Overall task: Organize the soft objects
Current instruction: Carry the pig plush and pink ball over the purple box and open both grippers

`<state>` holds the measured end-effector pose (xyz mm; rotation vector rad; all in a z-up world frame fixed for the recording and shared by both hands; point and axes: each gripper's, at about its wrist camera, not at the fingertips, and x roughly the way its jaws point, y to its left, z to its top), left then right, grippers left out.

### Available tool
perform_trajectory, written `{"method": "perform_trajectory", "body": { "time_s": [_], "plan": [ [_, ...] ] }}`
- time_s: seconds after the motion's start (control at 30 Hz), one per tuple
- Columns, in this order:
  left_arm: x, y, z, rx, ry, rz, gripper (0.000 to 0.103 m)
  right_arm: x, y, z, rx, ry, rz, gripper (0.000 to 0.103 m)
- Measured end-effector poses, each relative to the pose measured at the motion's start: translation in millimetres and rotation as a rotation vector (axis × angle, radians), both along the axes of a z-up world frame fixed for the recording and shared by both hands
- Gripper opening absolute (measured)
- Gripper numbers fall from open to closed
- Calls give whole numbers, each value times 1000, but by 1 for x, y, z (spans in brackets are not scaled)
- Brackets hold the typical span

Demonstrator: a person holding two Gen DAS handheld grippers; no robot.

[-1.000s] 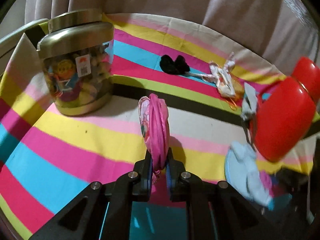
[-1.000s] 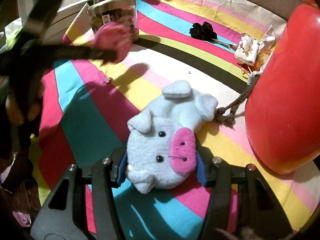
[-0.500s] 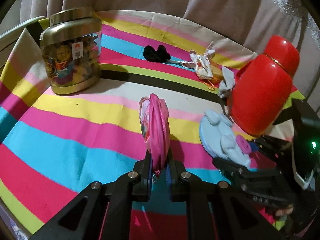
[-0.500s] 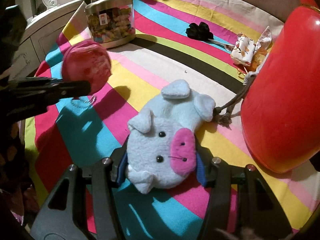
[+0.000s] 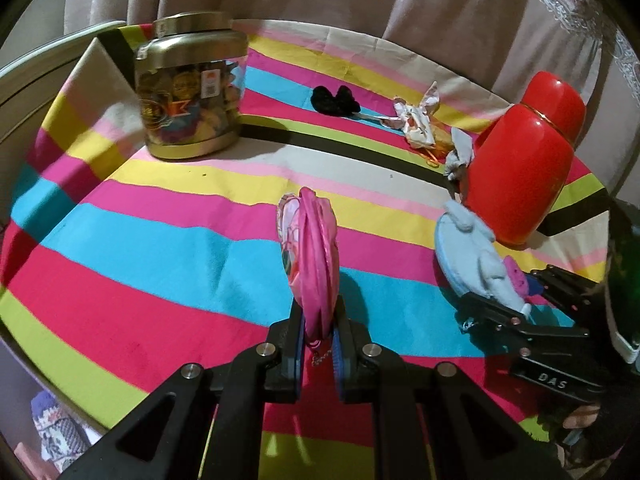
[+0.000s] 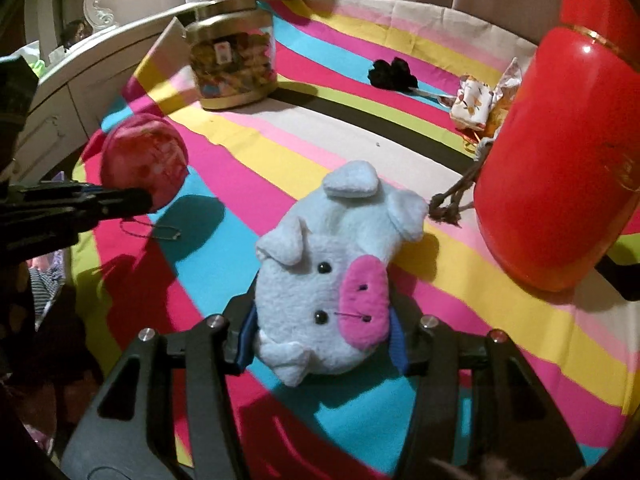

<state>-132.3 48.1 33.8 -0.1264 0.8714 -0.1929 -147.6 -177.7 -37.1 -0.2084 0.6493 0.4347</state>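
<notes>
A flat, round pink pouch [image 5: 310, 264] stands on edge between the pads of my left gripper [image 5: 318, 320], which is shut on it above the striped cloth [image 5: 140, 240]. A small chain hangs below it. From the right wrist view the same pouch [image 6: 144, 162] shows at the left, held over the cloth's near-left edge. My right gripper [image 6: 322, 332] grips a pale blue plush pig [image 6: 332, 276] with a pink snout. Its jaws are closing, blue pads pressing the pig's sides. The pig [image 5: 476, 256] lies to the right of the pouch.
A gold-lidded jar [image 5: 190, 88] of wrapped sweets stands back left. A tall red vase [image 5: 520, 168] stands right, close behind the pig. A black scrunchie [image 5: 334, 100], a patterned white wrapper [image 5: 416, 124] and a grey rag [image 5: 460, 156] lie along the back. The table's edge runs near left.
My left gripper has drawn back toward the near-left edge with the pouch; the jar now looks farther off. The right gripper has drifted slightly with the pig still in it.
</notes>
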Motion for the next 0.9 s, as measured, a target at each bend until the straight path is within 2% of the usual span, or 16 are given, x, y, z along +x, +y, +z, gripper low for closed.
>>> {"method": "perform_trajectory", "body": {
  "time_s": [0.53,0.9],
  "plan": [
    [-27,21,21,-24,-62,44,12,-27,23,24,25,-40,35,56],
    [-56,56,30,-33,-76,120,12,-53,67,37,34,-50,167,56]
  ]
}}
